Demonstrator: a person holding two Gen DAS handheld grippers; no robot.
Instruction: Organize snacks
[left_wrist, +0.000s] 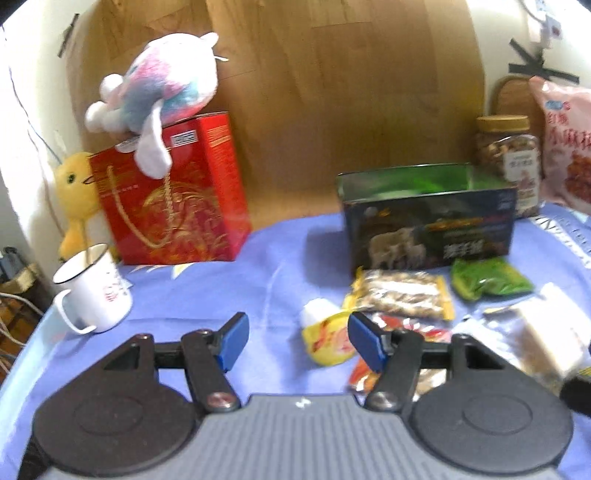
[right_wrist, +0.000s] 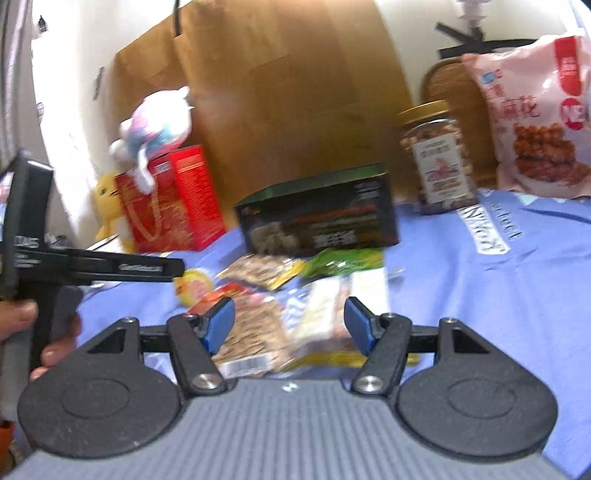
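A blue cloth lies under both grippers and under all the snacks. Far ahead of the left gripper's jaws and off to their left stands a red gift box with a fluffy toy on top. Ahead and to the right of those jaws sits the open dark tin, empty inside as far as can be seen. A pink snack bag and a nut jar stand far ahead of the right gripper's jaws, to their right. A white mug sits left of the left jaws. The small snack packets lie between the tin and the jaws: a peanut pack, a green pack, and a yellow pouch just beside the left gripper's right finger. Both grippers have their jaws apart and hold nothing. A pale wrapped bar lies just past the gap of the right jaws.
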